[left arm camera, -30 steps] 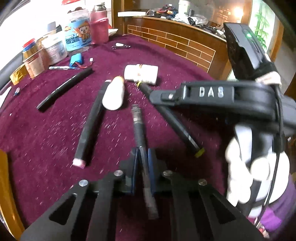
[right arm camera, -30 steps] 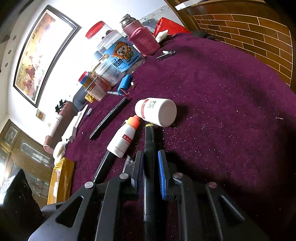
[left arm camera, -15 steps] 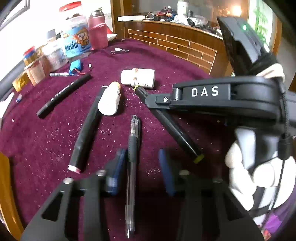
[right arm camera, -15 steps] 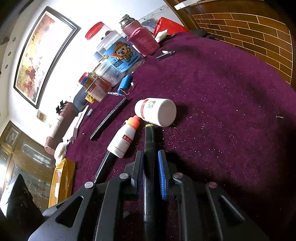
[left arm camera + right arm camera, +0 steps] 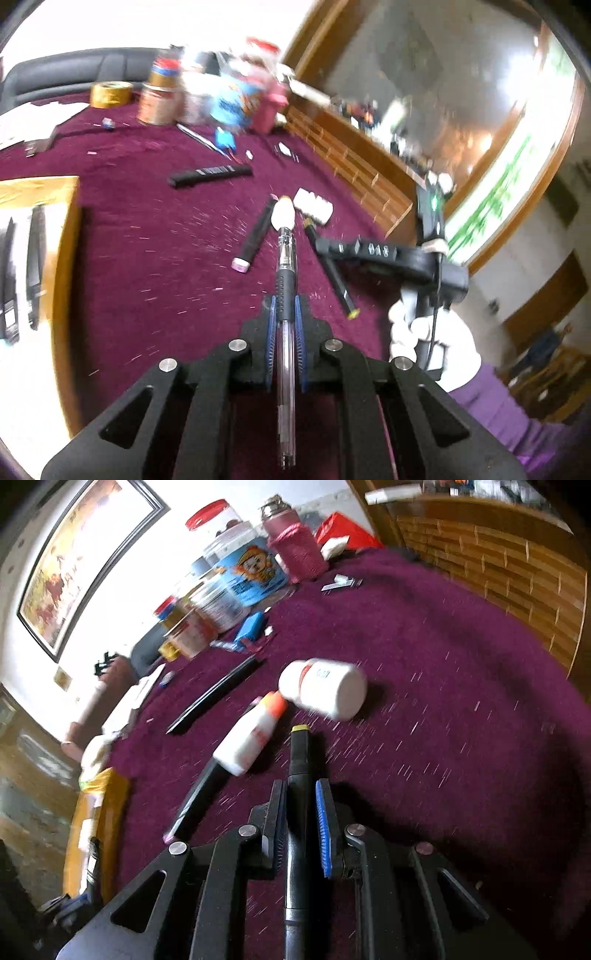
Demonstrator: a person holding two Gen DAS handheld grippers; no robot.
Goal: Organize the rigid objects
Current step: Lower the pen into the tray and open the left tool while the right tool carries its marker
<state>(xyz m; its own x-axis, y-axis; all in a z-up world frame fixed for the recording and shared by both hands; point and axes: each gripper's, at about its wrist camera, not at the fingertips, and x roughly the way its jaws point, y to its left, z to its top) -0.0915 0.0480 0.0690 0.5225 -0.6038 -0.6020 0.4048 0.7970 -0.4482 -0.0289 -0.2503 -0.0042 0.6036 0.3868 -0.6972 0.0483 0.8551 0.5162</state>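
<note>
My left gripper has a clear gel pen with a black grip between its blue pads. The jaws are closing on it and the pen hangs lifted over the maroon tablecloth. My right gripper is shut on a black marker with a yellow end, which lies on the cloth. In the left wrist view, a white-gloved hand holds that gripper. A yellow-rimmed box at the left holds black pens.
Ahead lie a white glue bottle with an orange cap, a white pill bottle, a pink-ended black marker and a thin black pen. Jars and a pink flask crowd the far edge. A brick-patterned wall borders the right.
My left gripper opened over the gel pen, shut on it again, lifted it and swung left, which brought the yellow-rimmed box into view. The right gripper stayed shut on the marker.
</note>
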